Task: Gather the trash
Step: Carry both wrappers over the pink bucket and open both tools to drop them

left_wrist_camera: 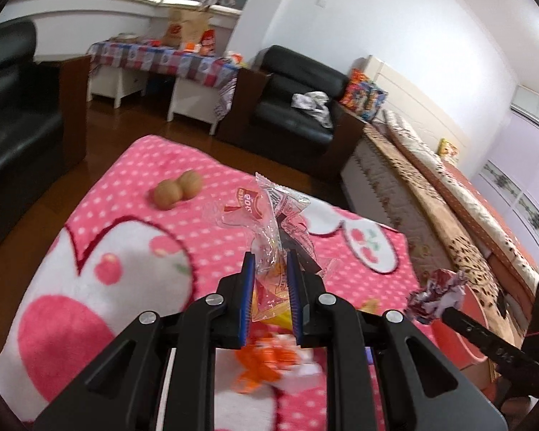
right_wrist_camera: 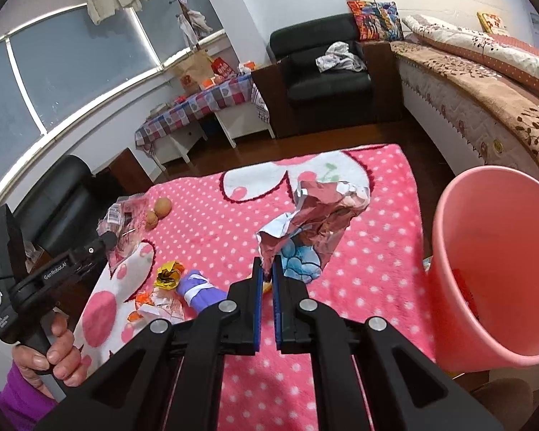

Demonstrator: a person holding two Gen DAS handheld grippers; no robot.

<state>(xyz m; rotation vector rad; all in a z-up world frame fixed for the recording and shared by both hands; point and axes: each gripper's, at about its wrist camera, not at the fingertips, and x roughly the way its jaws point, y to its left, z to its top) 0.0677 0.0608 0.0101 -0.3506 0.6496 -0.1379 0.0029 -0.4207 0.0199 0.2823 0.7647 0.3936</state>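
Note:
My left gripper (left_wrist_camera: 271, 262) is shut on a clear plastic wrapper with red print (left_wrist_camera: 266, 212), held up above the pink dotted blanket (left_wrist_camera: 125, 237). In the right wrist view that left gripper (right_wrist_camera: 109, 240) shows at the left edge with the clear wrapper (right_wrist_camera: 120, 215), and a hand (right_wrist_camera: 54, 352) grips its handle. My right gripper (right_wrist_camera: 267, 265) is shut on a crumpled pink and silver foil wrapper (right_wrist_camera: 327, 212), lifted over the blanket (right_wrist_camera: 370, 269). A pink bin (right_wrist_camera: 445, 237) stands tilted close on its right. The left wrist view shows the foil wrapper (left_wrist_camera: 436, 296) at the right gripper's tip (left_wrist_camera: 445, 312).
On the blanket lie a gold wrapper (right_wrist_camera: 169, 274), a purple packet (right_wrist_camera: 201, 291), orange and white wrappers (right_wrist_camera: 158, 305), a blue packet (right_wrist_camera: 300, 262) and two brown nuts (right_wrist_camera: 160, 210). Black armchairs (right_wrist_camera: 327, 72), a bed (right_wrist_camera: 485, 100) and a table with a checked cloth (right_wrist_camera: 197, 104) ring the wooden floor.

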